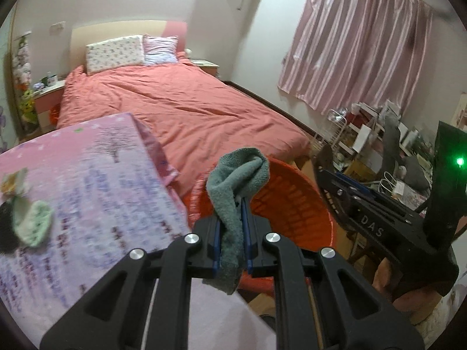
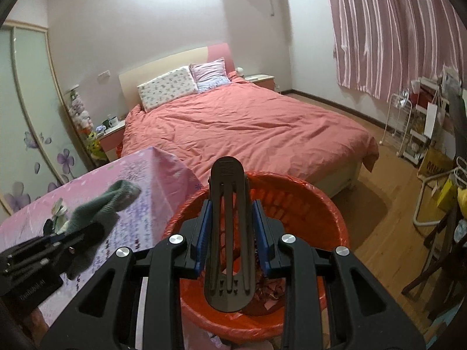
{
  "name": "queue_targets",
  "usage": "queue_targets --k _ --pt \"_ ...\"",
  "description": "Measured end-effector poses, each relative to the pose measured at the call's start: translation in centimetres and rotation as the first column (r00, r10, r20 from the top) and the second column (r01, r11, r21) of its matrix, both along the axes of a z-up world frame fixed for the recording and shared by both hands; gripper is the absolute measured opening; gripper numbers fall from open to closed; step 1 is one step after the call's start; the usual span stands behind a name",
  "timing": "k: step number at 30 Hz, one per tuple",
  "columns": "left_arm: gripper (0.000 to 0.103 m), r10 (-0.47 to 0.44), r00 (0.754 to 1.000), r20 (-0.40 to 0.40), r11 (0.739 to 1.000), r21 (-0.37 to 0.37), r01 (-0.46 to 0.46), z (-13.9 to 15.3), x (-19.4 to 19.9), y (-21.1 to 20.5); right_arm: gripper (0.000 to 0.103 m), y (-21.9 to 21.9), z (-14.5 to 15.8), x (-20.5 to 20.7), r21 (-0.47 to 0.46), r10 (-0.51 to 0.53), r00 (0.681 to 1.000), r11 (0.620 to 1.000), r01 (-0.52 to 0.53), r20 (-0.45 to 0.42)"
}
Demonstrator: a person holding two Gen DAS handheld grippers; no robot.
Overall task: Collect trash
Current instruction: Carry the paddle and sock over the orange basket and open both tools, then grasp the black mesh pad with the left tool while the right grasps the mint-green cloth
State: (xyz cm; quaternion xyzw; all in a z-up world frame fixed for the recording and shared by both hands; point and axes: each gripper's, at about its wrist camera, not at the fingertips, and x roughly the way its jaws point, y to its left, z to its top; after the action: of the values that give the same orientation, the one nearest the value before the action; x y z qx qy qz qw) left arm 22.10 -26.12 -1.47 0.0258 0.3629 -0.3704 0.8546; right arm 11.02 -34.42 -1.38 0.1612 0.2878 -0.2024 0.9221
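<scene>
Right at the desk's point(image 1: 96, 175) near corner stands the orange bin point(image 2: 327, 213), its rim close against the pink flowered cloth, with the bed point(image 2: 248, 125) just behind at twelve o'clock. Bare wooden floor point(image 2: 388, 227) lies open toward three o'clock of the bin, up to a cluttered rack and chair legs along the curtain wall.

Only the right wrist view looks down into the bin, where scraps of paper lie at the bottom; only the left wrist view shows the crumpled paper point(image 1: 13, 183) and green-and-white cloth point(image 1: 33, 223) left on the desk at nine o'clock.

Both claws point downward at a slant. The left claw point(image 1: 232, 218) is pinched narrow on a grey-green sock point(image 1: 236, 180), which arches up over the fingertips and hangs out below the jaws; the right wrist view places it above the desk, at nine o'clock of the bin. The right claw point(image 2: 230, 227) grips a black plastic clip point(image 2: 229, 233) between its blue pads point(image 2: 261, 227), directly above the bin's opening
</scene>
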Motion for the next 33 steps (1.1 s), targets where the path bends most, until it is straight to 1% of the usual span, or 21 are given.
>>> queue_targets --k 2,4,6,7,8,9,10,12,16,18,19,22,24,26,29,30,31,32,33 --pt "0.016 -0.016 1.0 -0.005 1.0 0.013 0.016 -0.7 0.2 -1.4 0.029 -0.8 -0.5 0.0 0.013 -0.01 1.0 1.0 0.01 -0.001" --pt "0.024 -0.016 1.0 -0.004 0.999 0.03 0.016 -1.3 0.6 -2.7 0.029 -1.7 -1.0 0.1 0.033 -0.017 1.0 0.999 0.017 -0.002" --pt "0.044 -0.011 1.0 -0.003 0.999 0.048 0.011 -1.9 1.1 -3.5 0.03 -2.5 -1.9 0.6 0.062 -0.018 1.0 0.998 0.019 -0.011" --pt "0.048 -0.003 1.0 -0.005 0.998 0.059 0.003 -2.3 1.4 -3.7 0.03 -2.8 -2.2 0.6 0.073 -0.022 1.0 0.997 0.023 -0.017" --pt "0.052 0.002 1.0 -0.009 0.998 0.066 -0.002 -2.6 1.7 -3.7 0.038 -3.1 -2.5 0.7 0.083 -0.023 0.999 0.996 0.025 -0.023" --pt "0.053 0.009 1.0 -0.015 0.997 0.074 -0.008 -3.0 1.9 -3.5 0.044 -3.3 -3.1 0.9 0.096 -0.024 0.999 0.995 0.027 -0.036" --pt "0.054 0.014 1.0 -0.016 0.997 0.08 -0.013 -3.2 2.1 -3.4 0.053 -3.4 -3.3 0.8 0.099 -0.026 0.999 0.995 0.03 -0.041" --pt "0.061 0.029 0.999 -0.015 0.995 0.095 -0.028 -3.7 2.4 -2.8 0.054 -3.2 -3.8 0.6 0.095 -0.03 0.998 0.995 0.035 -0.049" --pt "0.064 0.073 0.997 -0.013 0.989 0.129 -0.071 -4.6 3.0 -0.6 0.054 -2.6 -4.3 0.3 0.104 -0.03 0.997 0.994 0.038 -0.075" --pt "0.067 0.1 0.995 -0.006 0.984 0.146 -0.098 -4.8 3.2 0.7 0.054 -2.1 -4.3 0.2 0.107 -0.024 0.996 0.994 0.032 -0.081" --pt "0.068 0.115 0.993 -0.001 0.982 0.152 -0.114 -4.9 3.3 1.7 0.054 -2.7 -4.4 0.2 0.11 -0.018 0.996 0.994 0.027 -0.082" --pt "0.07 0.168 0.986 0.018 0.969 0.178 -0.169 -5.2 3.9 5.0 0.054 -1.4 -4.3 0.5 0.106 0.003 0.996 0.994 0.007 -0.091" --pt "0.07 0.215 0.976 0.029 0.957 0.196 -0.216 -5.3 4.4 7.7 0.054 -0.4 -4.2 0.7 0.099 0.022 0.995 0.995 -0.012 -0.098" --pt "0.07 0.284 0.958 0.041 0.934 0.213 -0.286 -5.5 5.3 11.4 0.054 0.8 -4.2 1.0 0.093 0.043 0.994 0.995 -0.033 -0.105" --pt "0.07 0.383 0.922 0.055 0.893 0.233 -0.385 -5.6 6.7 16.3 0.054 2.6 -4.1 1.5 0.086 0.081 0.99 0.994 -0.071 -0.113" --pt "0.07 0.42 0.906 0.059 0.875 0.24 -0.421 -5.7 7.2 17.9 0.054 3.2 -4.1 1.7 0.083 0.093 0.989 0.993 -0.084 -0.117" --pt "0.07 0.466 0.883 0.059 0.851 0.244 -0.466 -5.8 7.9 20.0 0.054 3.8 -4.1 2.0 0.078 0.108 0.987 0.992 -0.099 -0.121" --pt "0.07 0.497 0.866 0.06 0.834 0.243 -0.495 -5.7 8.5 21.4 0.054 4.4 -4.0 2.1 0.075 0.12 0.985 0.991 -0.111 -0.124" --pt "0.07 0.534 0.843 0.064 0.811 0.244 -0.532 -5.8 9.2 23.2 0.054 5.1 -4.0 2.4 0.071 0.134 0.983 0.99 -0.126 -0.126"
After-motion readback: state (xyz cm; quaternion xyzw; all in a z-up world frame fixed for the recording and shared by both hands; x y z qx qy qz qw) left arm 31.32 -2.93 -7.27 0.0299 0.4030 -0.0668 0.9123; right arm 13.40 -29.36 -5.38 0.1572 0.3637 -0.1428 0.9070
